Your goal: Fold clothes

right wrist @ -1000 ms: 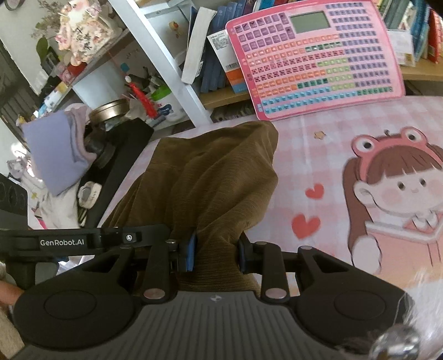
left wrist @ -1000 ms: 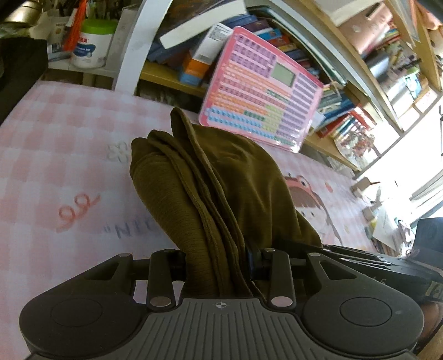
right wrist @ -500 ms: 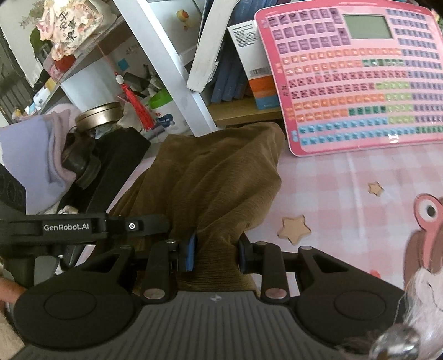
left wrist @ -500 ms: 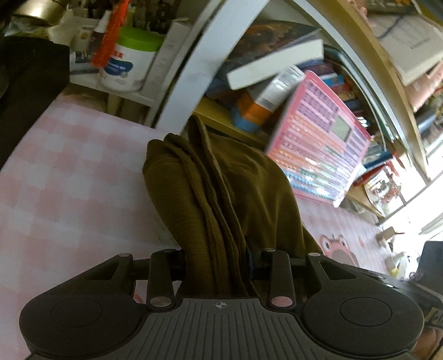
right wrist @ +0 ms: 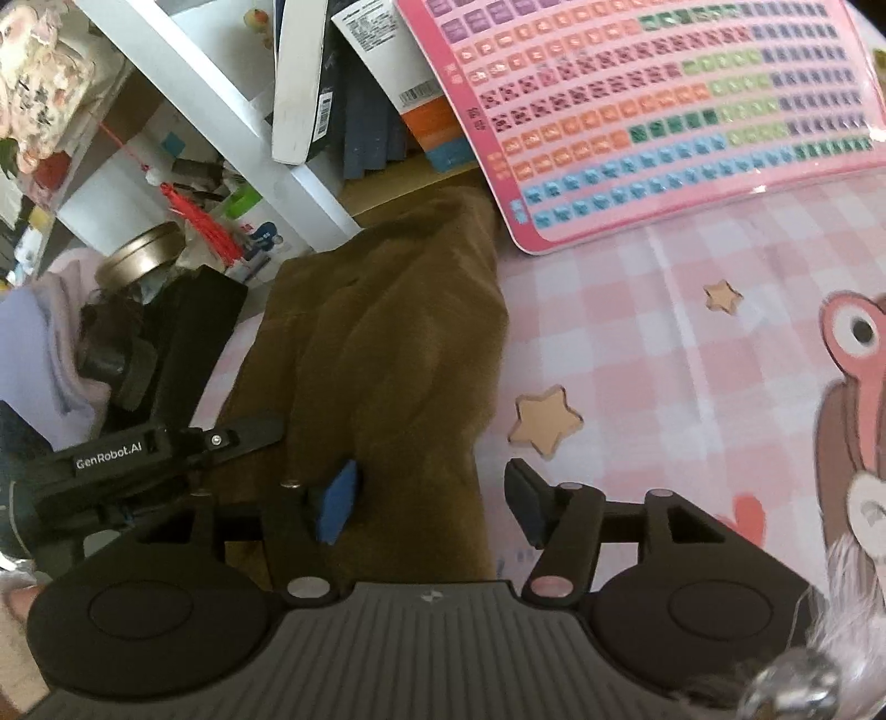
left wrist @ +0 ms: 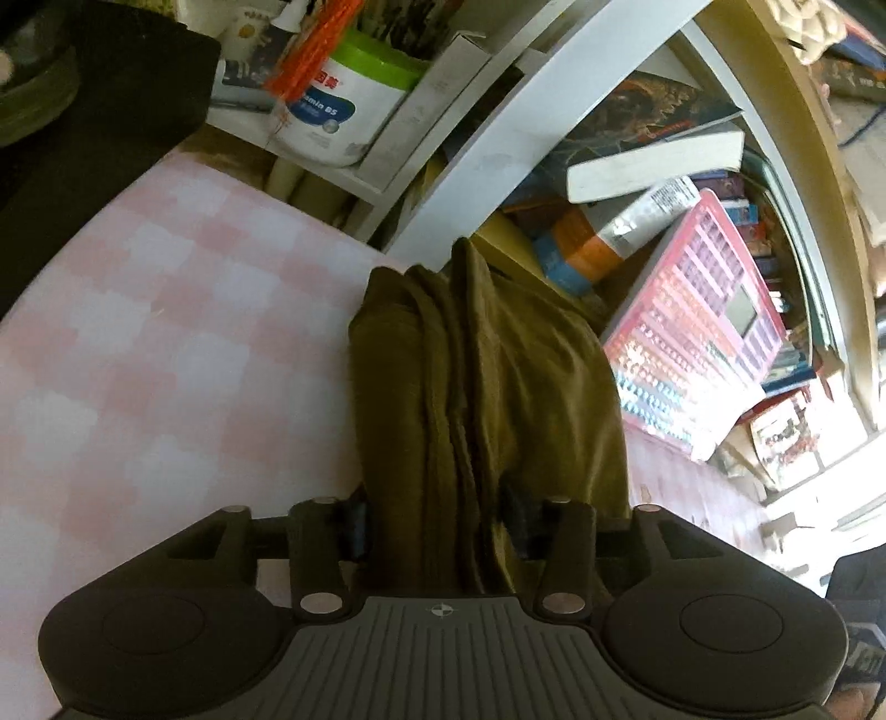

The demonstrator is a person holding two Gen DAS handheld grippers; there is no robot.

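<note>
Left-wrist view, left to right
- Counter [left wrist: 138, 343]: covered in pink-and-white check.
- White tub with green lid [left wrist: 343, 105]: on a low shelf behind the counter's far edge, an orange tassel [left wrist: 310, 50] hanging in front of it.
- White shelf post [left wrist: 531, 122]: slanting up behind the garment.
- Olive-brown garment [left wrist: 487, 387]: folded into a narrow bundle with several stacked edges showing along its left side. Long axis runs from the left gripper [left wrist: 437, 520] straight away toward the shelf; far end lies at the counter's back edge.
- Left gripper's fingers [left wrist: 354, 520]: opening, the bundle's near end between them; cloth fills the gap, and whether the pads press on it cannot be told.
- Pink keyboard toy [left wrist: 703, 343]: leaning beside the garment's right flank, books behind it.

Right-wrist view, left to right
- Lilac cloth [right wrist: 50, 343] and black objects: off the counter's left edge.
- The left gripper [right wrist: 238, 437]: black, labelled, resting against the garment's left side.
- The garment [right wrist: 398, 332]: lying on the counter, long axis from near edge to shelf, far end just beside the keyboard toy's lower corner.
- Right gripper [right wrist: 432, 504]: fingers [right wrist: 338, 504] opening; the blue left pad sits by the cloth, the right pad stands clear of it. Cloth released, lying between them.
- Star prints [right wrist: 545, 421] and cartoon figure [right wrist: 853, 399]: on the counter cover at right
</note>
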